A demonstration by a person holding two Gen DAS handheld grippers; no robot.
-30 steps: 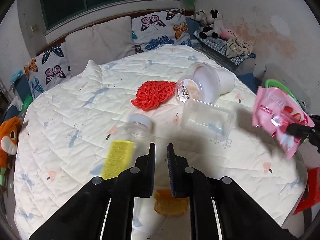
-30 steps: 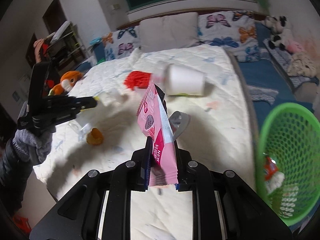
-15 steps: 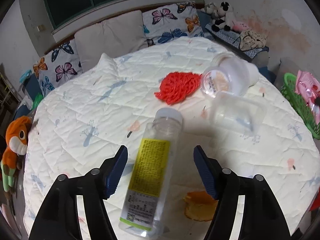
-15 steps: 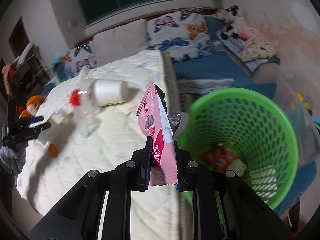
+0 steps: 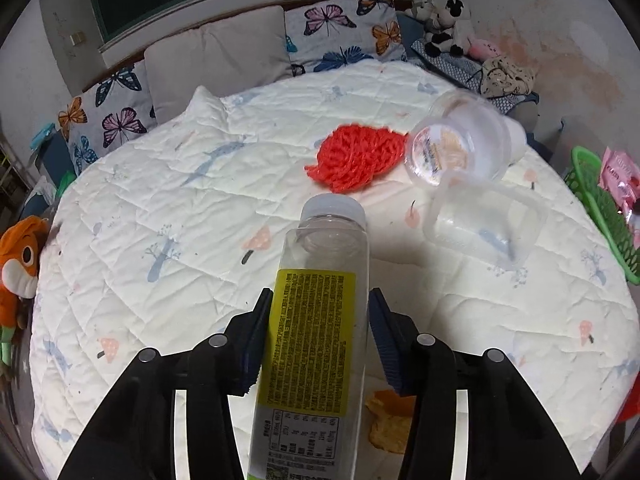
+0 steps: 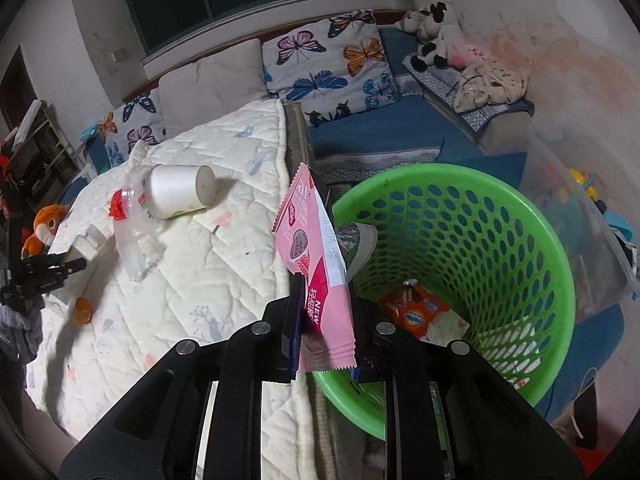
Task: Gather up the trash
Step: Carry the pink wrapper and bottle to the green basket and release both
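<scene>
A clear bottle [image 5: 332,236] with a yellow label lies on the white quilt [image 5: 160,208], cap pointing away. My left gripper [image 5: 320,300] straddles its body, jaws closing, and both pads touch its sides. My right gripper [image 6: 322,284] is shut on a pink snack wrapper [image 6: 316,264], held upright at the near-left rim of the green basket [image 6: 520,216]. The basket holds an orange packet [image 6: 416,312]. More trash lies on the bed: a red net [image 5: 358,158], a clear jar [image 5: 456,148], a clear tub [image 5: 480,224] and an orange peel [image 5: 388,424].
An orange plush toy [image 5: 20,256] sits at the bed's left edge. Butterfly pillows [image 5: 340,36] line the headboard, with plush toys [image 6: 436,36] at the back right. A clear storage box [image 6: 580,208] stands just right of the basket. The bed edge runs beside the basket.
My left gripper went from shut to wide open, moved over the bottle, and has narrowed onto it. My right gripper swung the pink wrapper from over the bed to the basket.
</scene>
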